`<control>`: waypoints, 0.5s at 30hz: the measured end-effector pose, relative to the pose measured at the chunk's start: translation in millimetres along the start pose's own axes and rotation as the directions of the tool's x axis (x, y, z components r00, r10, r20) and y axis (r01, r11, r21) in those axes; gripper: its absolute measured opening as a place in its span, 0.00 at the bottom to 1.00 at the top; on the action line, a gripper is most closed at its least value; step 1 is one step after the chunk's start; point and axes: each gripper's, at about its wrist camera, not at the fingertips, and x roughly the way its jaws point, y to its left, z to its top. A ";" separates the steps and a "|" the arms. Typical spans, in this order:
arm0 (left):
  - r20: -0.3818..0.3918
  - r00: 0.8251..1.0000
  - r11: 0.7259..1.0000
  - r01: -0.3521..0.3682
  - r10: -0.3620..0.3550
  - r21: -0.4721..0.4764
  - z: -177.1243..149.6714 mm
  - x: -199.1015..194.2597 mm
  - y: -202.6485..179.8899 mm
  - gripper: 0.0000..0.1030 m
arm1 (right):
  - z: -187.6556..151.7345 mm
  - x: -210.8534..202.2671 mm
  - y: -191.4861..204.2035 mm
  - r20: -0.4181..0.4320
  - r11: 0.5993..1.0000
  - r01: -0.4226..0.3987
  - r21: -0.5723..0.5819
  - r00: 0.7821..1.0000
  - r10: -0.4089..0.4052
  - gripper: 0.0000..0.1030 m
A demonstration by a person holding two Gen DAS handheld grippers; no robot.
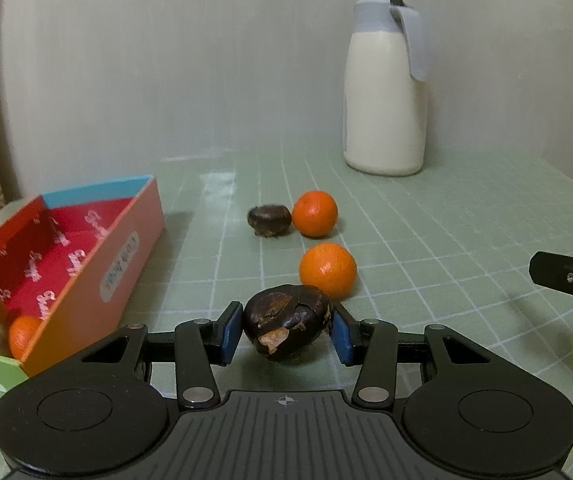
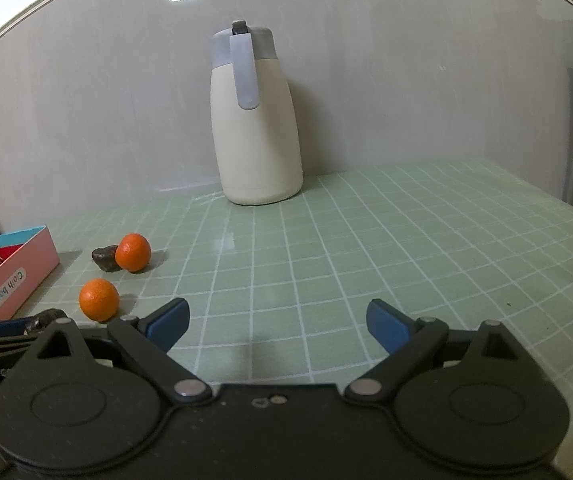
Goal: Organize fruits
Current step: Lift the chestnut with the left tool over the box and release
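My left gripper [image 1: 287,330] is shut on a dark brown chestnut [image 1: 286,326], low over the green mat; it also shows in the right wrist view [image 2: 46,317]. Just beyond it lies a near orange [image 1: 327,269], [image 2: 98,299]. Farther back a second chestnut [image 1: 268,220], [image 2: 104,258] touches a far orange [image 1: 314,213], [image 2: 132,252]. The colourful box [image 1: 134,236], [image 2: 10,280] at the left holds several small fruits [image 1: 2,330] in its near corner. My right gripper [image 2: 277,322] is open and empty over the bare mat.
A cream jug with a grey lid [image 1: 386,88], [image 2: 255,120] stands at the back by the wall. The green gridded mat [image 2: 406,260] covers the table. The right gripper's tip [image 1: 566,276] shows at the right edge of the left wrist view.
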 end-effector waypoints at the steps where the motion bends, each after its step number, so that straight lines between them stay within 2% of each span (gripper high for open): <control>1: 0.007 1.000 1.000 -0.005 0.005 0.001 0.6 -1.9 1.5 0.45 | 0.0 -0.1 0.5 0.000 1.000 -0.001 0.001 1.000 0.001 0.93; 15: 0.088 0.988 0.991 -0.123 0.128 -0.059 7.1 -27.7 47.8 0.45 | 0.6 0.4 38.9 -0.007 0.998 -0.057 -0.039 0.998 0.057 0.93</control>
